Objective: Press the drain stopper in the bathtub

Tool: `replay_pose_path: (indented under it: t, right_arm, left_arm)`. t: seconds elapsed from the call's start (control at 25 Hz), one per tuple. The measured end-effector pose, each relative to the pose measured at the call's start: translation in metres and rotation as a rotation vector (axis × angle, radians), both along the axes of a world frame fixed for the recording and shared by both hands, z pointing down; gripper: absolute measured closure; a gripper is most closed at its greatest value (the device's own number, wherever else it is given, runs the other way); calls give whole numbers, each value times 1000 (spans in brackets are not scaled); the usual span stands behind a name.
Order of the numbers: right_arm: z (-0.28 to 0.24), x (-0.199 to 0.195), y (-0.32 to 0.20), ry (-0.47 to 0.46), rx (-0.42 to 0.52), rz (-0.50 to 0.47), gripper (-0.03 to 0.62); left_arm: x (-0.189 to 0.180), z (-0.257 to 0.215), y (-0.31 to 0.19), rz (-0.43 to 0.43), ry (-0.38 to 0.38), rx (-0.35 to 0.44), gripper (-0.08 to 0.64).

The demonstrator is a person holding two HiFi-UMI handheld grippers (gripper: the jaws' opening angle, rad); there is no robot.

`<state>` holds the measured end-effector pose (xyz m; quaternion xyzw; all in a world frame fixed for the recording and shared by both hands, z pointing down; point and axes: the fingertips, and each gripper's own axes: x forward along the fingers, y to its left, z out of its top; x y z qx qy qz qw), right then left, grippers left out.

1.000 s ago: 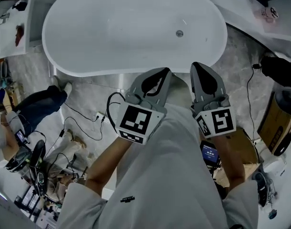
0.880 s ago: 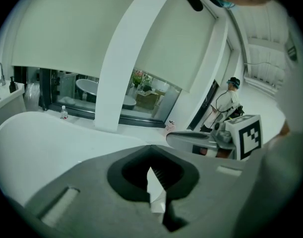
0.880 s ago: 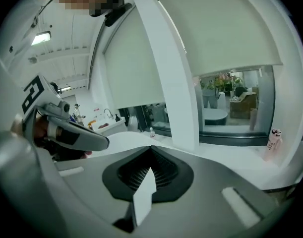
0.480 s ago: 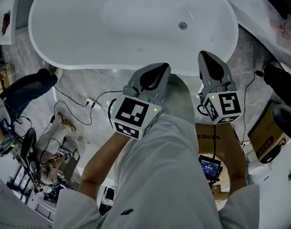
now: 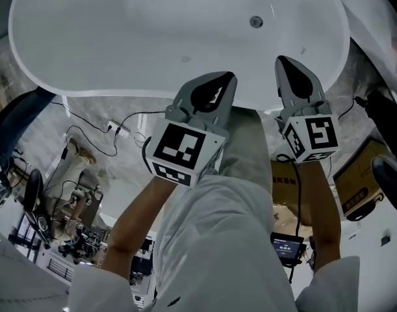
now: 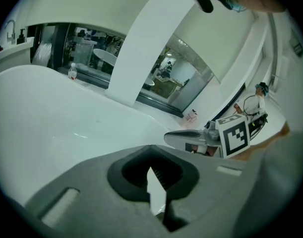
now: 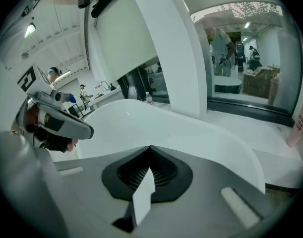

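Note:
A white oval bathtub (image 5: 88, 51) fills the top of the head view. Its small round metal drain stopper (image 5: 256, 21) sits in the tub floor at the far right. My left gripper (image 5: 228, 77) is shut and empty, its tip just over the tub's near rim. My right gripper (image 5: 283, 60) is also shut and empty, reaching over the near rim a short way below the stopper. The left gripper view shows the shut left gripper (image 6: 151, 148) above the tub's white inside (image 6: 52, 123). In the right gripper view the right gripper (image 7: 150, 148) points along the tub rim (image 7: 201, 128); the stopper is not visible there.
Cables (image 5: 88, 138) run over the marble floor (image 5: 120, 112) in front of the tub. A cardboard box (image 5: 354, 181) stands at the right and a lit screen (image 5: 286, 247) lies by my legs. A person's dark trouser leg (image 5: 13, 119) is at the left. A white column (image 7: 161, 48) rises behind the tub.
The view has closed in on the tub, which now looks larger. Both grippers have moved forward from before the rim to over it. Both stay shut.

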<state>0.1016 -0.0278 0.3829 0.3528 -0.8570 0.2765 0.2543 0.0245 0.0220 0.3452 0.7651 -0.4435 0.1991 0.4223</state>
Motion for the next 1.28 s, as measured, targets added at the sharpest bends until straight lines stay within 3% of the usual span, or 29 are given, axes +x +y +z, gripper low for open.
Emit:
replay_pose_path:
  t: [0.24, 0.6, 0.8, 1.28]
  right_arm:
    - [66, -5, -29, 48, -22, -19, 589]
    - [190, 21, -58, 80, -107, 80, 589]
    - [228, 33, -74, 79, -126, 111, 589]
    - [368, 7, -84, 136, -180, 105, 589]
  left_arm:
    - [-6, 59, -24, -36, 22, -46, 561]
    - [3, 169, -47, -47, 37, -127, 561]
    - [18, 201, -65, -22, 37, -131, 561]
    - [5, 313, -83, -28, 49, -163, 561]
